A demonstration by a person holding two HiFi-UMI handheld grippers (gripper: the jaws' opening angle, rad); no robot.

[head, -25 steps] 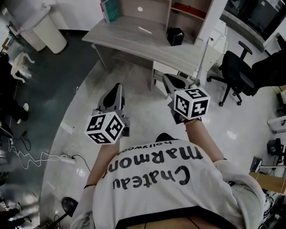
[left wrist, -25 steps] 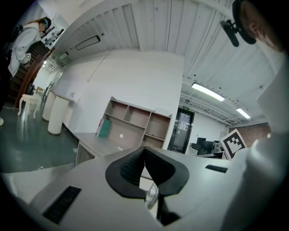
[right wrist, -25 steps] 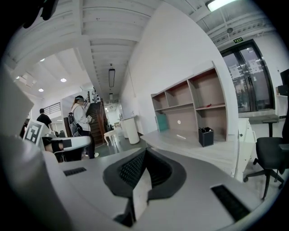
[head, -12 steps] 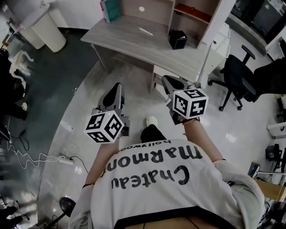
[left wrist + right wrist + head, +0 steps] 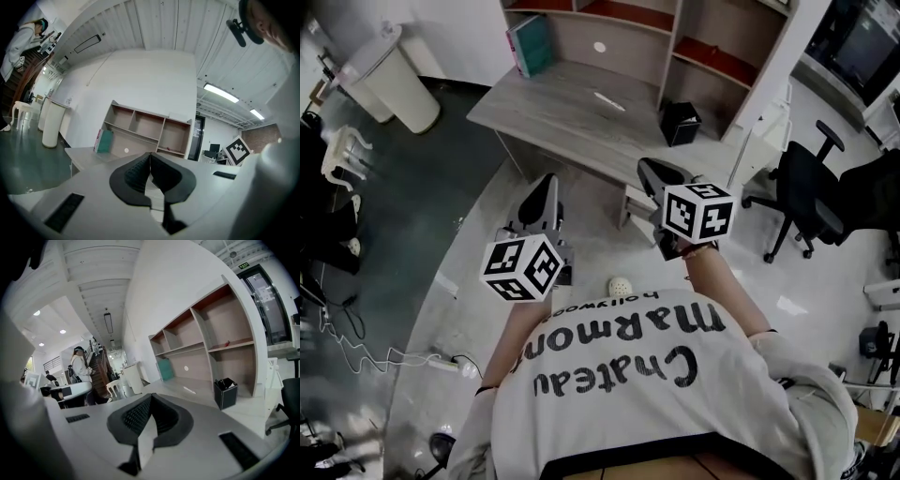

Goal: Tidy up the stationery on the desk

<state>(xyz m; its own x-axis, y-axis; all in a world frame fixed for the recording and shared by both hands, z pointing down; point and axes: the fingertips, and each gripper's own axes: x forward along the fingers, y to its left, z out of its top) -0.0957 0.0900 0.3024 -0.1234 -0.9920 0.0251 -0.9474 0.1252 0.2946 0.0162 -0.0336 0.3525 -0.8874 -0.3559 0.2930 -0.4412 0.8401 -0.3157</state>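
desk (image 5: 562,108) nearer | left gripper (image 5: 150,158) closed, empty | right gripper (image 5: 151,400) closed, empty

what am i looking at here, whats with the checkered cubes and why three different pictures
No robot here: a person holds a hand tool with a two-fingered claw in each hand, and each tool's patterned cube is part of it. The head view comes from a camera on the person's head, looking down at the left claw and right claw. The other two pictures come from cameras riding on each claw. Both claws are shut and empty. Ahead stands a desk with a black pen holder, a teal book and a small white item.
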